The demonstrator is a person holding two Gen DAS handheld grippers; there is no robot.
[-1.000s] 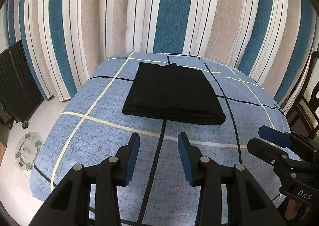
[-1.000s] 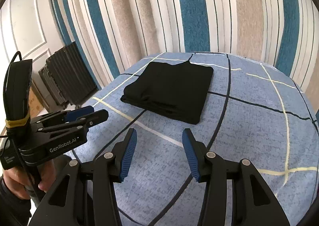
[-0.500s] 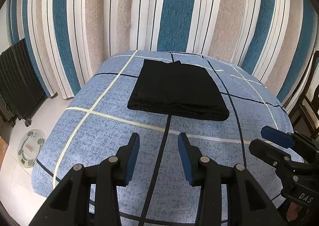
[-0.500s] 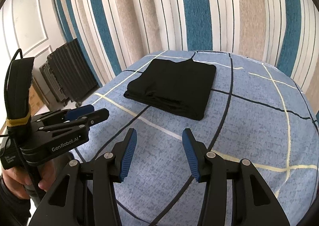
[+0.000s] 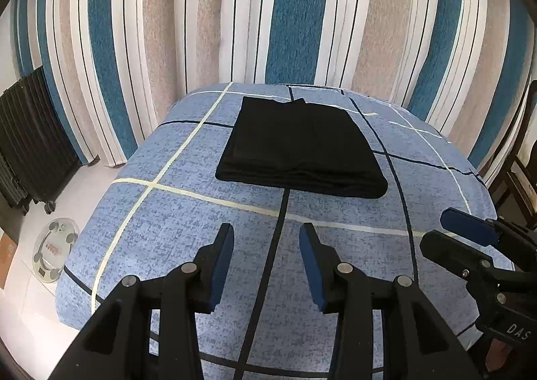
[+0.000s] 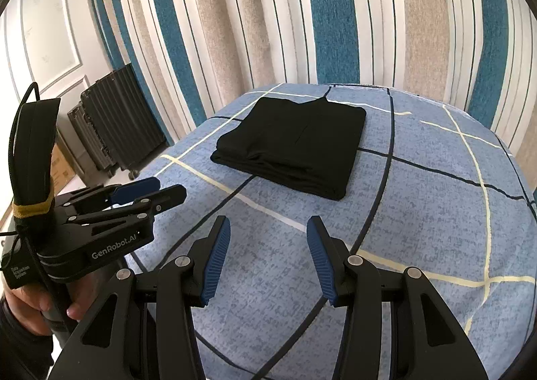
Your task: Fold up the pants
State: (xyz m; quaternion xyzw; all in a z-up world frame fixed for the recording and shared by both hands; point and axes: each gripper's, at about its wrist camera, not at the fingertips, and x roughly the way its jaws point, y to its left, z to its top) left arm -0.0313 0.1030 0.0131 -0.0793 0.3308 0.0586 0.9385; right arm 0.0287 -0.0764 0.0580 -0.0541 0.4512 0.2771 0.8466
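The black pants lie folded into a flat rectangle on the far part of the blue checked bed, near the striped curtain. They also show in the right wrist view. My left gripper is open and empty, held above the bed's near part, well short of the pants. My right gripper is open and empty too, to the right of the left one and also short of the pants. Each gripper shows from the side in the other's view, the right one and the left one.
A striped curtain hangs behind the bed. A dark ribbed suitcase stands on the floor at the left, with a round bathroom scale by the bed's left corner. A wooden chair stands at the right.
Both grippers have drawn back from the folded pants and risen a little, so the pants look farther away. The pants have not moved. Both grippers stay open.
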